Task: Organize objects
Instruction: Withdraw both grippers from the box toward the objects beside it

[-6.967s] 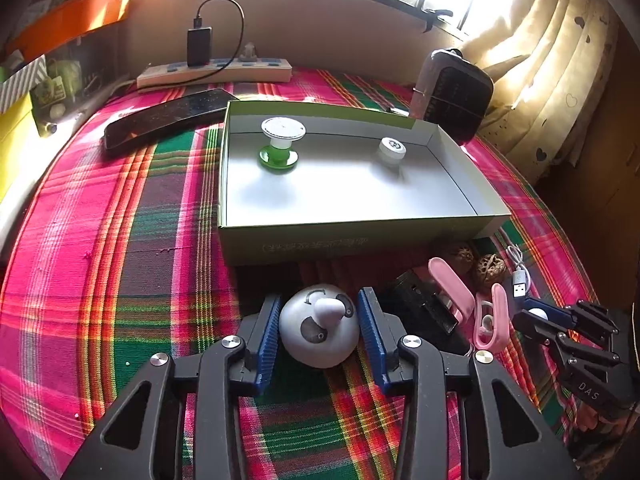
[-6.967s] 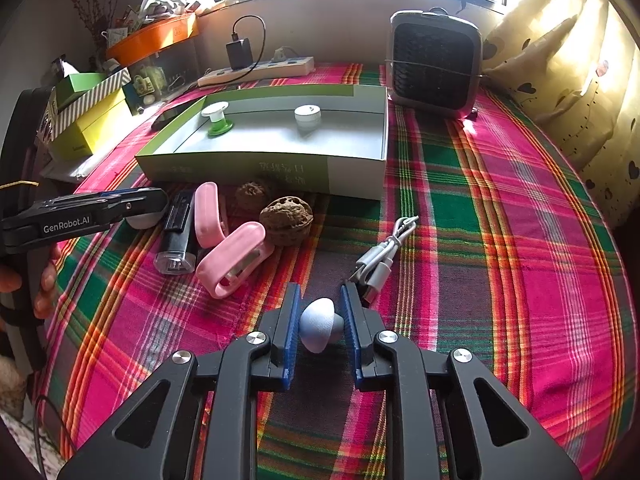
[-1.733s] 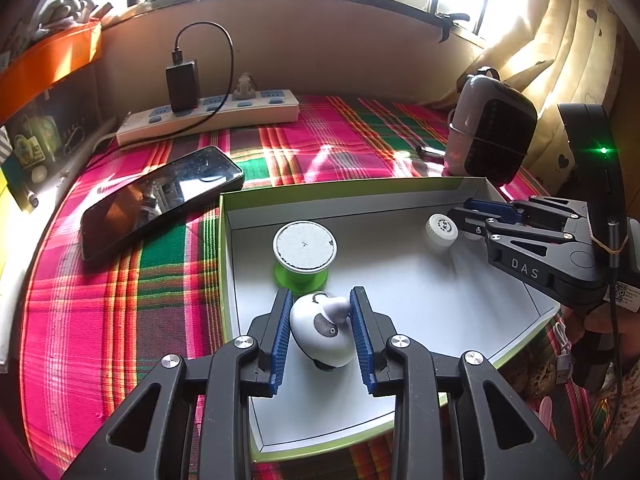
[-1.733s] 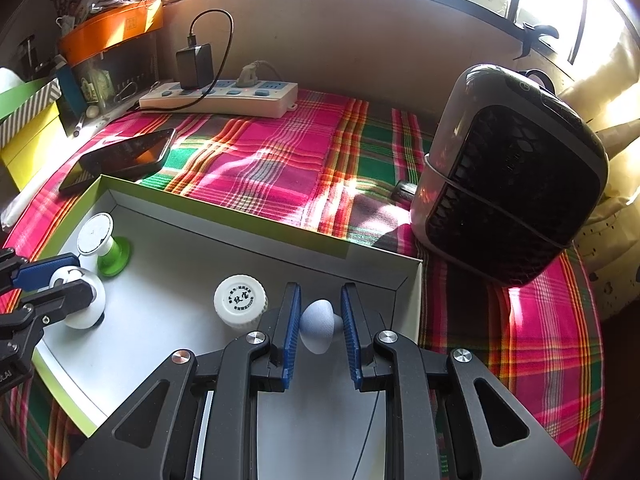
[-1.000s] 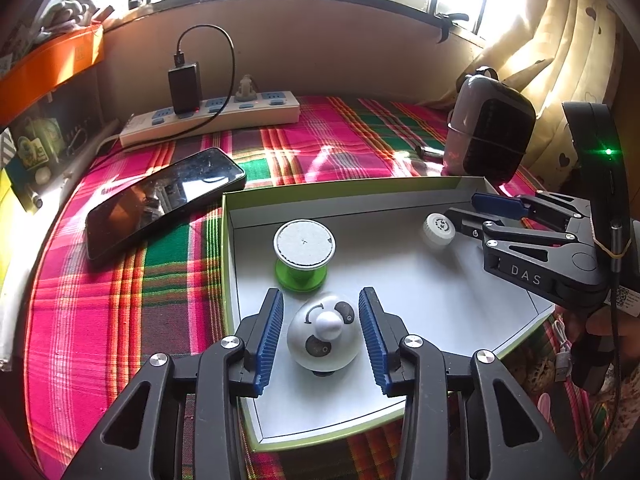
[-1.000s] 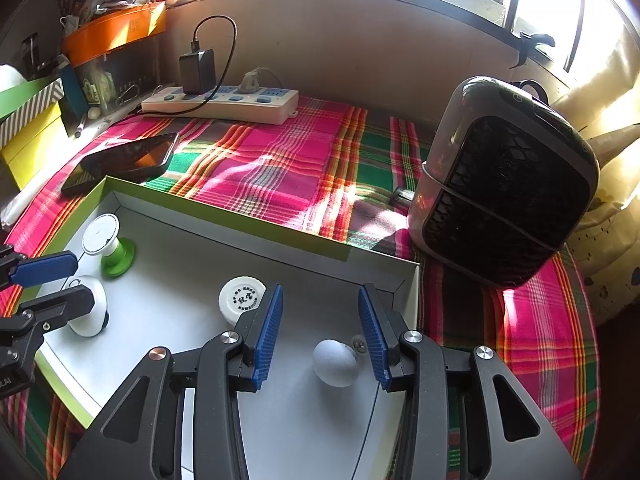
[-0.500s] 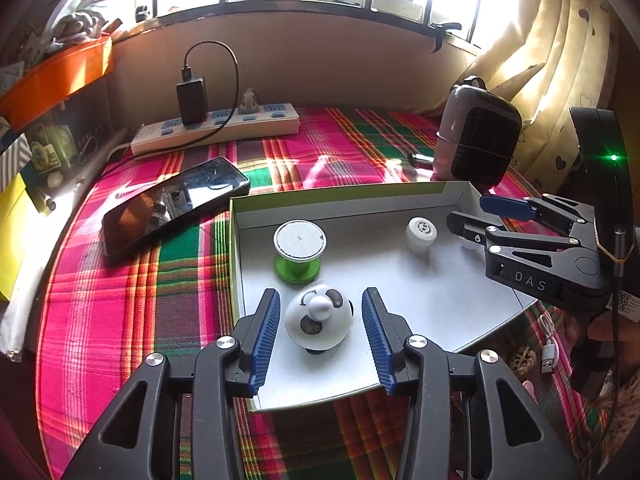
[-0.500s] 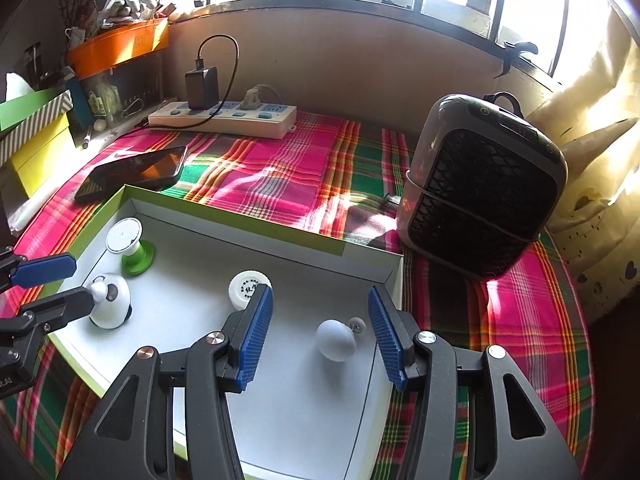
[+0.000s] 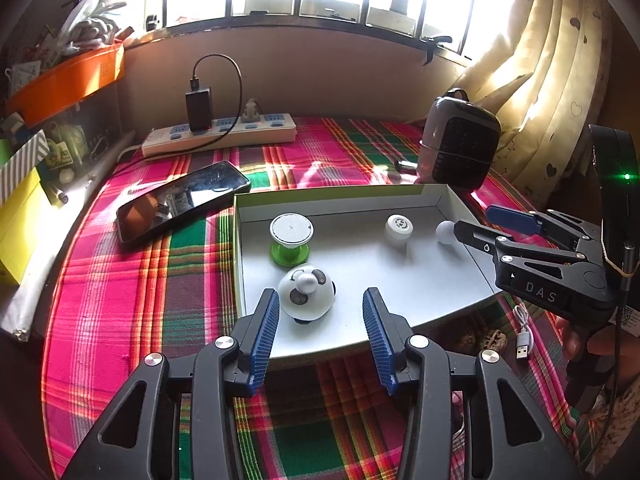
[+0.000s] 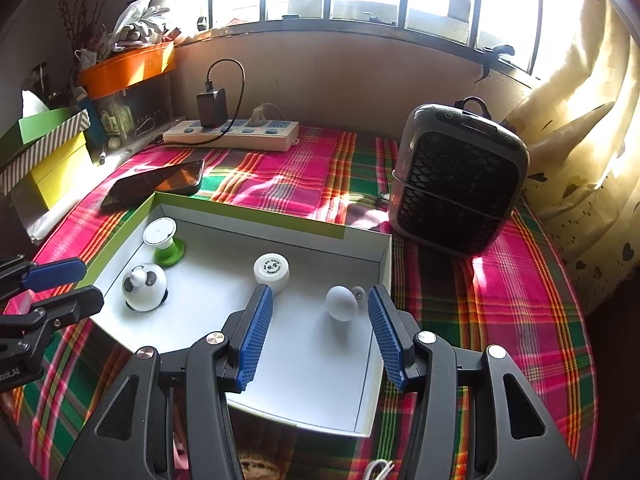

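Note:
A shallow white box with a green rim [image 9: 400, 196] holds a panda toy [image 9: 306, 290], a green-and-white spool [image 9: 291, 236], a white cap [image 9: 399, 229] and a white egg-shaped piece [image 9: 445, 232]. My left gripper [image 9: 321, 292] is open, and the panda toy stands free just beyond its left pad. My right gripper [image 10: 320, 290] is open too. The egg-shaped piece [image 10: 340, 303] lies loose on the box floor between its fingertips, touching neither. Each gripper shows in the other's view: the right gripper [image 9: 472, 219] and the left gripper [image 10: 93, 283].
A phone [image 9: 180, 200] lies left of the box and a power strip [image 9: 220, 134] runs along the back wall. A small heater [image 10: 456, 192] stands behind the box on the right. A USB cable [image 9: 522, 336] and walnuts [image 9: 480, 338] lie on the plaid cloth in front.
Both grippers opened, letting go of the panda toy and the egg-shaped piece inside the box. Both have since drawn back and up from them.

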